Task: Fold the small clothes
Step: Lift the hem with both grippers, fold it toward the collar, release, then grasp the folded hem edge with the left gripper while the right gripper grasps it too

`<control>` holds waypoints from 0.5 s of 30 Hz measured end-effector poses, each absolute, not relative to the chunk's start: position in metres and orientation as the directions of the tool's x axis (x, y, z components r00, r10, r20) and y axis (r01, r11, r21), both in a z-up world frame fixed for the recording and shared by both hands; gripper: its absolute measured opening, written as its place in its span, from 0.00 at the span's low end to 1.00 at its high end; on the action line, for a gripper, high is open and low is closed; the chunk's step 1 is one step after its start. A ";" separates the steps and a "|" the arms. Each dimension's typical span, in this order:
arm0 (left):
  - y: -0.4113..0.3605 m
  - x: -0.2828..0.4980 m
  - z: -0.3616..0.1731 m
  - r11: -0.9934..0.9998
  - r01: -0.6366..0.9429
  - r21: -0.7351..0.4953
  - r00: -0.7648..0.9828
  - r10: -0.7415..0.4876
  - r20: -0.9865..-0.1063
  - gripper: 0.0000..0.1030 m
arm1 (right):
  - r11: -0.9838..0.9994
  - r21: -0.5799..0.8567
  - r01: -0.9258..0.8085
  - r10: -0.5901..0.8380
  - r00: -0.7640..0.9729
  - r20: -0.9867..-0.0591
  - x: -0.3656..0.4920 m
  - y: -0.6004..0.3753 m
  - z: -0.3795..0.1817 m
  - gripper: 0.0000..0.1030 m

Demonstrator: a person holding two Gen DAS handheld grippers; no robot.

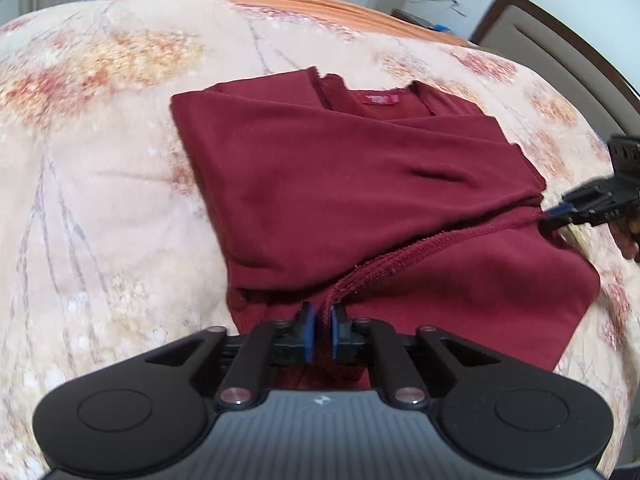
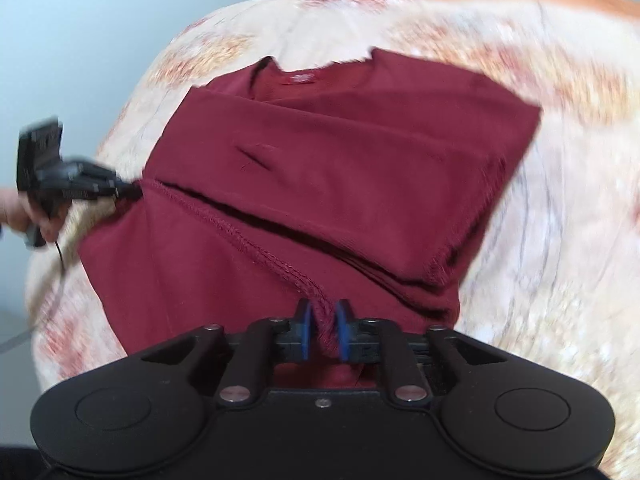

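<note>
The dark red shirt (image 1: 320,168) lies partly folded in the middle of the flowered blanket (image 1: 100,160). The left gripper (image 1: 320,332) and right gripper (image 2: 322,330) each pinch its stitched hem (image 1: 400,260) at the near corners. The cloth seems light and soft, so it will sag; holding the corners is good. Nothing stands in the way.

Soft, even indoor light fills both views, with no glare and only faint shadows in the folds of the dark red knit garment (image 1: 360,184) (image 2: 340,168). Fisheye distortion bulges the floral peach bedspread (image 1: 100,200) (image 2: 560,240) and darkens the frame corners. Motion blur smears the right wrist view, strongest along the bedspread's right edge; the left view is sharper, though soft towards its edges.
</note>
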State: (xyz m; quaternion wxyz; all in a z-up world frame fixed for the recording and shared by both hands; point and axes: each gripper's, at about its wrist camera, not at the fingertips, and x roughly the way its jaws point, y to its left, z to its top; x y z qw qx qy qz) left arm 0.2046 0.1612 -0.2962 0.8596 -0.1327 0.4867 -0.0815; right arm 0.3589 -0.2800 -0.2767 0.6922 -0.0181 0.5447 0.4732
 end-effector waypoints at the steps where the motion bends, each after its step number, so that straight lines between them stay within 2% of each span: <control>1: 0.163 0.204 -0.296 0.947 -0.009 -0.320 0.516 -0.270 -0.813 0.18 | 0.556 0.516 -0.652 0.650 -0.046 -0.758 0.361 -0.286 -0.277 0.33; 2: 0.166 0.203 -0.296 0.942 -0.033 -0.334 0.516 -0.270 -0.813 0.29 | 0.563 0.544 -0.623 0.667 -0.047 -0.744 0.360 -0.293 -0.279 0.42; 3: 0.169 0.202 -0.296 0.937 -0.065 -0.343 0.517 -0.263 -0.815 0.46 | 0.572 0.562 -0.598 0.677 -0.043 -0.735 0.358 -0.300 -0.281 0.50; 4: 0.171 0.201 -0.297 0.932 -0.090 -0.352 0.518 -0.258 -0.816 0.50 | 0.578 0.569 -0.585 0.682 -0.036 -0.731 0.356 -0.304 -0.282 0.50; 8: 0.171 0.195 -0.296 0.918 -0.114 -0.381 0.523 -0.270 -0.808 0.50 | 0.585 0.581 -0.566 0.704 -0.001 -0.710 0.342 -0.316 -0.284 0.50; 15: 0.162 0.189 -0.294 0.899 -0.147 -0.412 0.539 -0.276 -0.796 0.58 | 0.612 0.588 -0.529 0.722 0.069 -0.689 0.335 -0.318 -0.287 0.46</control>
